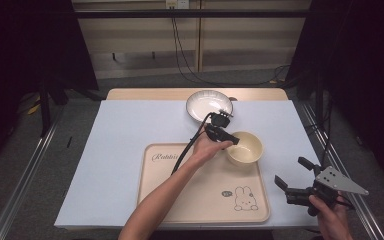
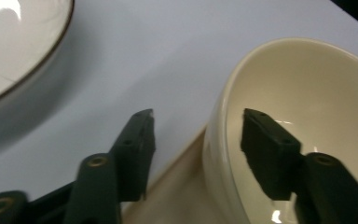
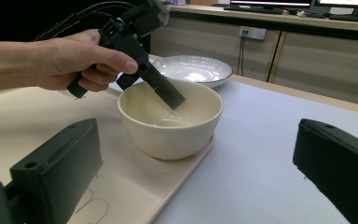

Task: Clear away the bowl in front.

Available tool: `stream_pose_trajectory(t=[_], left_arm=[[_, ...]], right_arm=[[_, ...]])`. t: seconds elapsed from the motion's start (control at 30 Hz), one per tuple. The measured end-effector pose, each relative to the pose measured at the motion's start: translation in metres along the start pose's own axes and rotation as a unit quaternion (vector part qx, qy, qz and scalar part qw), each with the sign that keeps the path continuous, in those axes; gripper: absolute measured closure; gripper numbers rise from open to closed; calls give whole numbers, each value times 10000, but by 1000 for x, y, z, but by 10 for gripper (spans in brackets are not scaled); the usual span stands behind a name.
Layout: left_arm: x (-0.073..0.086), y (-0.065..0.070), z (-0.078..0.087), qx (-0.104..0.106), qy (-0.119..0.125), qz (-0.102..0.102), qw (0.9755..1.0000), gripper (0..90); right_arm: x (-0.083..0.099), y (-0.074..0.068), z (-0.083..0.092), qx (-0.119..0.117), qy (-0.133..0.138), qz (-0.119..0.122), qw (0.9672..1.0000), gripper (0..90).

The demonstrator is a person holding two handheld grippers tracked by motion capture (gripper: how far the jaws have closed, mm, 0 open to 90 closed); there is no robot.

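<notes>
**Left fingers astride the bowl's rim**

The cream bowl (image 1: 244, 148) stands upright at the far right corner of the tray (image 1: 200, 200) — its base on the tray, just beside the tray's edge. The tray lies on the pale sheet covering the desk (image 1: 120, 130); a rabbit drawing marks its near right part.

The left gripper (image 1: 228, 137), held in the person's left hand (image 1: 207, 149), reaches the bowl from the left and tilts down toward it. Its fingers (image 2: 137, 154) are spread, one outside the bowl's wall and one inside the hollow, with the rim between them. In the left gripper view a gap shows between each finger and the wall, so they are not pressing on it. The right gripper view shows the inner finger slanting down into the bowl; whether its tip touches the inside I cannot tell.

Beyond the bowl, off the tray, sits a white plate (image 1: 209, 104) with a dark rim — near the bowl but apart from it.

The right gripper (image 1: 295, 176) hangs over the desk's near right corner in the right hand (image 1: 332, 216), well apart from the bowl. Its fingers (image 3: 58, 163) are spread wide with nothing between them.
</notes>
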State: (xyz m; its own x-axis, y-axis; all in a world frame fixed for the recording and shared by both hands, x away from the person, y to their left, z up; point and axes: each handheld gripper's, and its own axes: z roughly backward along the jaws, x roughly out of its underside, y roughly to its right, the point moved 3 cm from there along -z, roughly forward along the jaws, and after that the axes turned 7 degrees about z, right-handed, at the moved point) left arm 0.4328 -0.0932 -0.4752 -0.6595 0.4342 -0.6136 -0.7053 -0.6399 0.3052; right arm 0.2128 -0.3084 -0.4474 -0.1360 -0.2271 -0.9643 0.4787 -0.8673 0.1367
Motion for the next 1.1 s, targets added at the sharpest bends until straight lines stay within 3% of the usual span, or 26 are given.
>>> stream_pose_trajectory(t=[0.2, 0.3, 0.37, 0.5, 0.63, 0.67, 0.73, 0.87, 0.97, 1.03, 1.1], left_arm=[[0, 0, 6, -20, 240, -88, 9997, 189], [1, -2, 11, -93, 408, -22, 9991, 88], [1, -3, 15, 29, 570, 108, 9983, 39], [3, -8, 24, -122, 656, 22, 9978, 41], [5, -11, 35, -122, 812, 158, 9965, 30], [6, -11, 38, -53, 806, 151, 9966, 23], [9, -12, 44, -156, 820, 40, 9965, 30], [13, -14, 54, -208, 1083, 4, 9939, 26], [16, -15, 62, -419, 1361, -131, 9897, 27], [19, -16, 67, -380, 1476, -50, 9883, 27], [22, -18, 74, -337, 1734, 12, 9843, 37]], right_arm=[[0, 0, 0, -4, 11, -5, 10000, 5], [0, 0, 0, -2, 13, 2, 10000, 5], [0, 0, 0, 4, 4, -2, 10000, 6], [0, 0, 0, -25, 7, -2, 10000, 6], [0, 0, -1, -29, 16, 15, 10000, 5], [0, 0, -1, -27, 14, 17, 10000, 5], [0, 0, -1, -28, 18, 15, 10000, 5], [0, 0, -1, 3, 24, 31, 10000, 5], [0, 0, -1, 9, 22, 28, 10000, 6], [0, 0, -1, -14, 20, 28, 10000, 5], [0, 0, -1, -15, 24, 26, 10000, 6]])
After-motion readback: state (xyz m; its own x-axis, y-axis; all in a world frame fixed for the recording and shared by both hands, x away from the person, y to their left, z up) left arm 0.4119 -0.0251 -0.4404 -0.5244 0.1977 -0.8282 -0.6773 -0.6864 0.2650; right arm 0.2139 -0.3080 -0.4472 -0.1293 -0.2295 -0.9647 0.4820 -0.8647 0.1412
